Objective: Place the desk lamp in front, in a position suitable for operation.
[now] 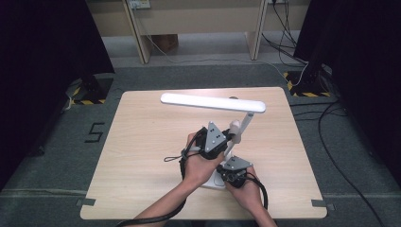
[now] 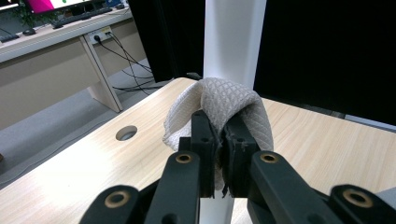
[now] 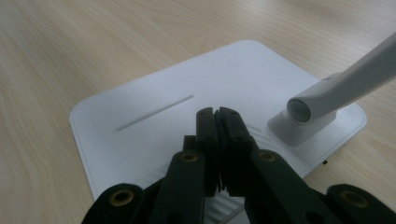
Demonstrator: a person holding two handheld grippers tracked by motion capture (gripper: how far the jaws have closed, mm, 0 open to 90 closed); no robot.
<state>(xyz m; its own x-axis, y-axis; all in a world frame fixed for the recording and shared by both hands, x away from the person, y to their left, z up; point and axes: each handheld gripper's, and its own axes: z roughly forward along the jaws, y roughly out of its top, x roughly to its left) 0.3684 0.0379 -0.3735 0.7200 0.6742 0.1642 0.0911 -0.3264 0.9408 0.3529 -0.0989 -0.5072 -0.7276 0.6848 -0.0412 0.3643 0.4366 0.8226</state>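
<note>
A white desk lamp stands on the wooden table, with its long head bar held level above the table and its slanted arm rising from the flat base. My left gripper is shut on a pale quilted cloth, which lies against the lamp's arm. In the high view the left gripper sits beside that arm. My right gripper is shut with nothing between its fingers, its tips down on the base near the arm's hinge. Seen from above, the right gripper is at the table's near edge.
A round cable hole is cut in the tabletop near its far edge. Beyond the table stand desk legs, loose cables on the floor and black stands with striped feet. Bare wood lies to the left of the lamp.
</note>
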